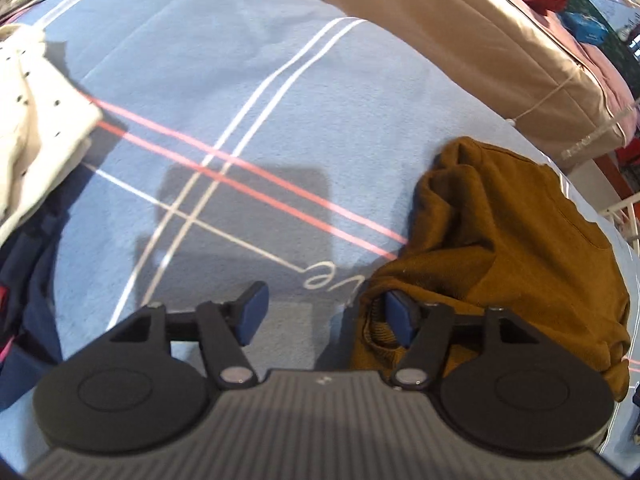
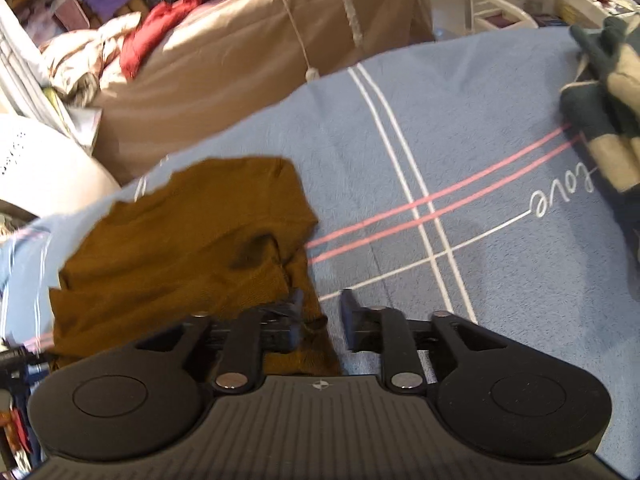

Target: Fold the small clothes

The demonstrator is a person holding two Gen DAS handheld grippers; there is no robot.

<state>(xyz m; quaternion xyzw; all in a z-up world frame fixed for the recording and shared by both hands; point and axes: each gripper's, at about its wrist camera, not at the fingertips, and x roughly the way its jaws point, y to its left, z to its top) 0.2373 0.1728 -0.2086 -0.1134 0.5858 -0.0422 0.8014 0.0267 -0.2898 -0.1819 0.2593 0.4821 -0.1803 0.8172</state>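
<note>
A small mustard-brown garment [image 1: 512, 248] lies crumpled on a blue striped blanket [image 1: 240, 100]. In the left wrist view my left gripper [image 1: 326, 312] is open; its right finger sits at the garment's ribbed hem, its left finger over bare blanket. In the right wrist view the same brown garment [image 2: 188, 248] lies at the left. My right gripper [image 2: 320, 314] is open with its jaws either side of the garment's near right edge, the left finger on the cloth, the right over the blanket [image 2: 460, 140].
White dotted clothing [image 1: 36, 120] and dark navy clothes [image 1: 28, 280] lie at the blanket's left. A green and beige striped garment [image 2: 612, 112] lies at the right. A tan covered bundle [image 2: 240, 64] with red clothes [image 2: 176, 8] stands behind.
</note>
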